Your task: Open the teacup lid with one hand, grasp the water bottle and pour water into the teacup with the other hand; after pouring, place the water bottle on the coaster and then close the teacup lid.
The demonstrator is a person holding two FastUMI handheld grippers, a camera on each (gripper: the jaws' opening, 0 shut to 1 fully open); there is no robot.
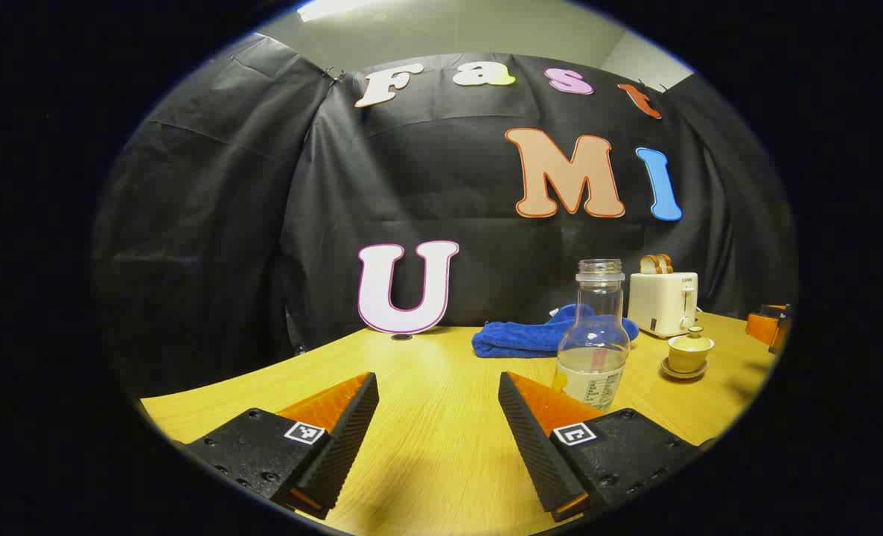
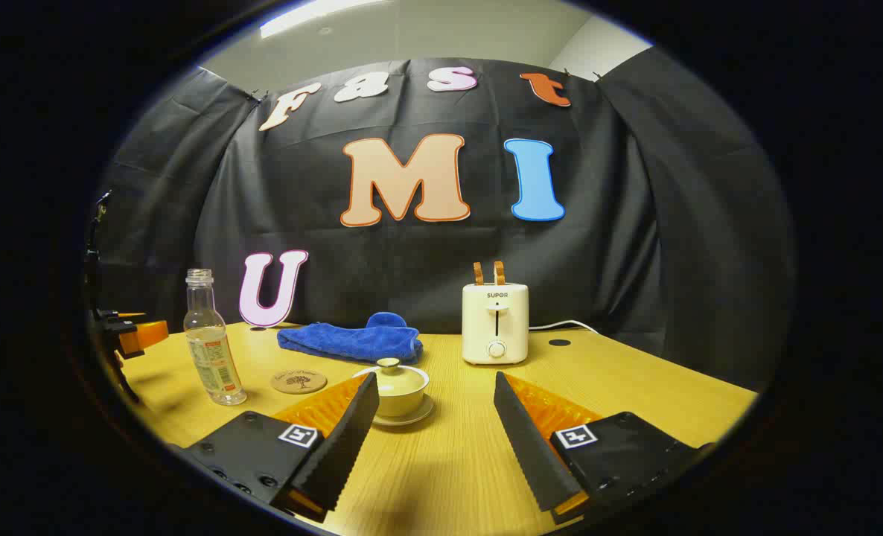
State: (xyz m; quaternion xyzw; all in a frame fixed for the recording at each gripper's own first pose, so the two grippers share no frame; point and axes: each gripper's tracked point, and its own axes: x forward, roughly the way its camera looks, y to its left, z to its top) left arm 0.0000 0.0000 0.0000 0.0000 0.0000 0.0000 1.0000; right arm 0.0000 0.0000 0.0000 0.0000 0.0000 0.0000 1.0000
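Observation:
A clear, uncapped water bottle [image 1: 593,339] [image 2: 208,342] stands upright on the wooden table, holding a little water. Past it sits a pale yellow teacup [image 1: 689,353] [image 2: 398,391] on its saucer, lid on. A round coaster [image 2: 298,382] lies flat between bottle and cup. My left gripper [image 1: 437,387] is open near the table's front, the bottle just beyond its right finger. In the right gripper view, my right gripper [image 2: 435,387] is open above the table, the teacup just past its left finger. The left gripper [image 2: 132,335] also appears at the far left of that view.
A folded blue towel [image 1: 542,336] [image 2: 354,339] lies at the back of the table [image 1: 426,372]. A cream toaster [image 1: 662,301] [image 2: 495,321] with two bread slices stands beside it, its cord trailing right. Black cloth walls close the booth behind.

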